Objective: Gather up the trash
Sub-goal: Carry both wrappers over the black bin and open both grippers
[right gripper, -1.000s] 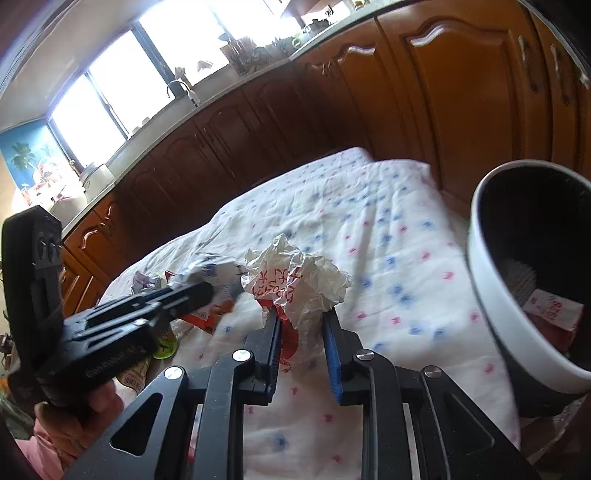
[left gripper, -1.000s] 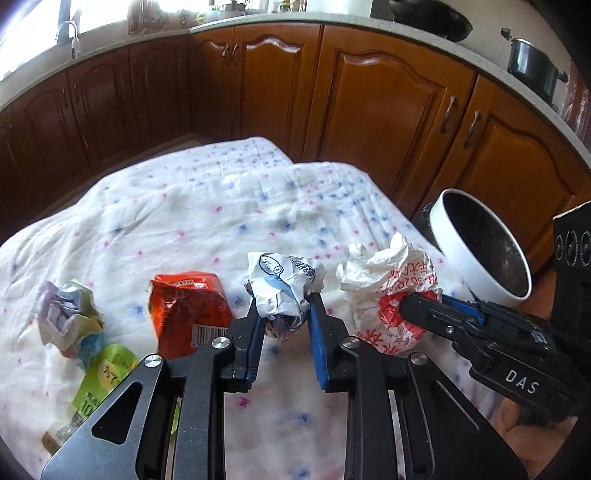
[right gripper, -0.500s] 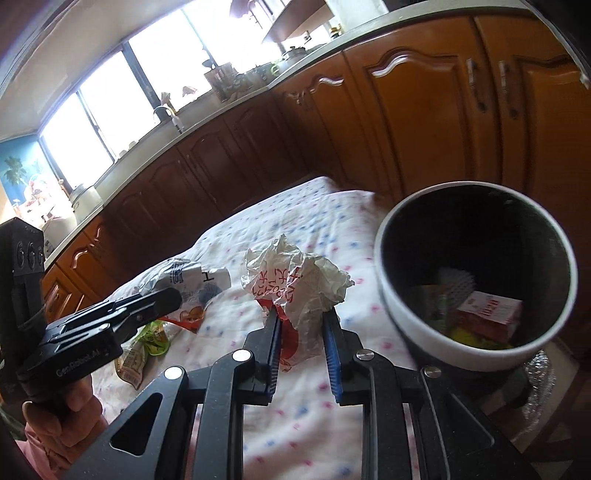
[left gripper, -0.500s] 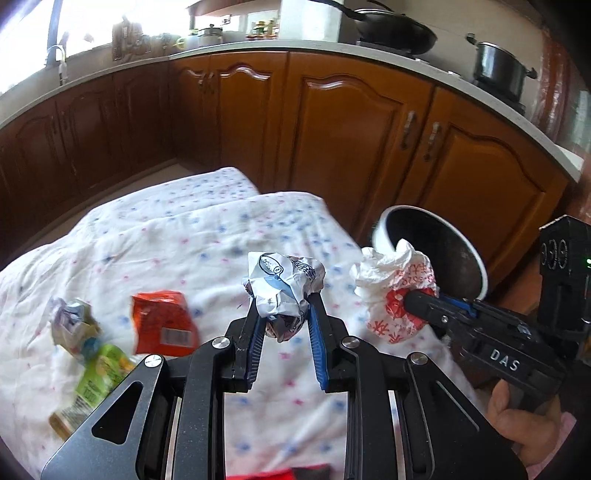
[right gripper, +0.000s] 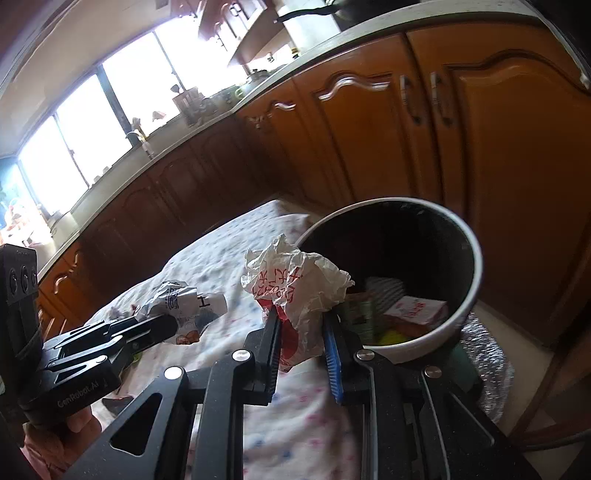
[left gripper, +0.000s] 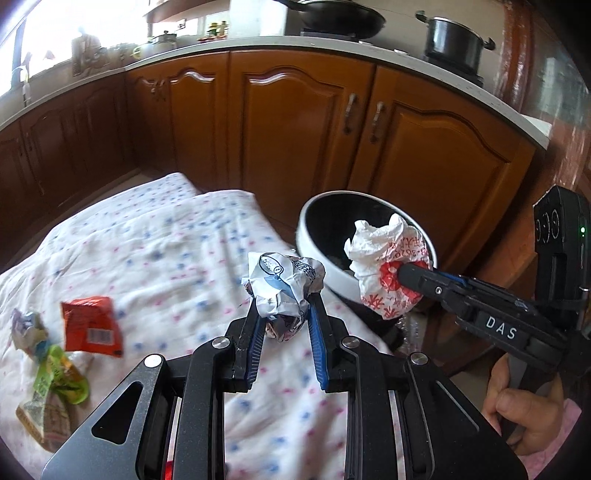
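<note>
Left gripper (left gripper: 285, 320): jaws clamped on a crumpled white-and-blue printed wrapper (left gripper: 282, 284), held clear of the cloth; the blue pads press its lower sides while the wad bulges above the fingertips.
Right gripper (right gripper: 302, 325): jaws clamped on a crumpled white paper bag with red print (right gripper: 295, 288); the bag stands up between the pads, and its lower end hangs below them.
Bag relative to bin: in the left wrist view the bag overlaps the near rim of the white trash bin (left gripper: 314, 254); in the right wrist view it sits just left of the opening.
Trash bin, contents: black interior; a white-and-red carton (right gripper: 415, 310), a striped item and something yellow lie at the bottom.
Trash bin, position: on the floor beside the edge of the cloth, in front of the wooden cabinet doors (left gripper: 295, 125).
Floral cloth (left gripper: 147, 254): white with blue and pink flecks, covering the work surface.
Trash on the cloth: an orange snack packet (left gripper: 90, 325), a green wrapper (left gripper: 55, 376) and a pale crumpled wrapper (left gripper: 27, 328), grouped at the left, well apart from the bin.
Countertop: a black pot (left gripper: 452, 40) and a dark pan (left gripper: 336, 16) at the back.
Person: a hand (left gripper: 524, 413) grips the right gripper's handle.
</note>
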